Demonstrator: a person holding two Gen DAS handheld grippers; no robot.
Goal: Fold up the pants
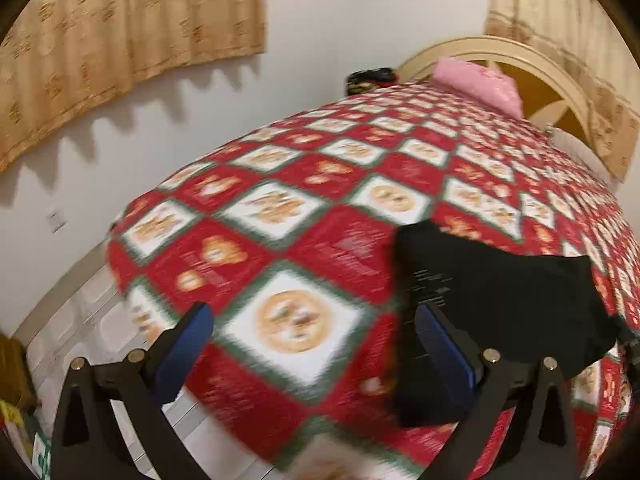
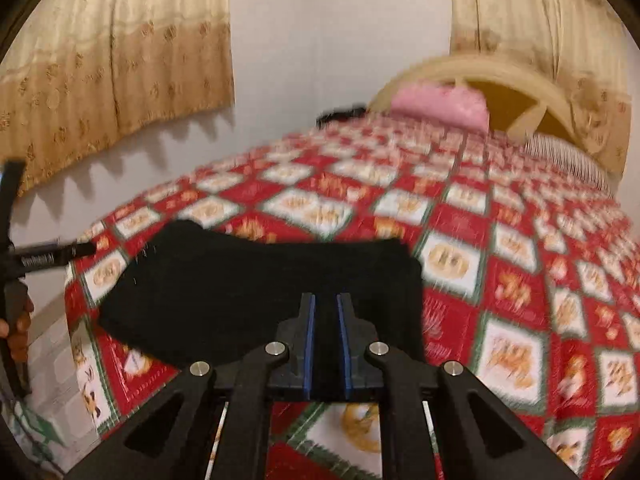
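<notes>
The black pants (image 1: 500, 304) lie folded into a flat rectangle near the bed's foot edge; they also show in the right wrist view (image 2: 260, 280). My left gripper (image 1: 314, 312) is open wide over the bedspread with nothing between its blue pads. Its right finger (image 1: 444, 352) stands against the left edge of the pants. My right gripper (image 2: 325, 298) hovers over the near middle of the pants, jaws drawn almost together with a thin slit between them. I cannot make out any cloth pinched there, and the pants look flat.
A red, white and green patterned bedspread (image 1: 304, 216) covers the bed. A pink pillow (image 2: 440, 108) and a cream headboard (image 2: 532, 92) stand at the far end. Gold curtains (image 1: 120, 40) hang on the wall to the left. A hand (image 2: 16, 328) holds the other gripper at the left edge.
</notes>
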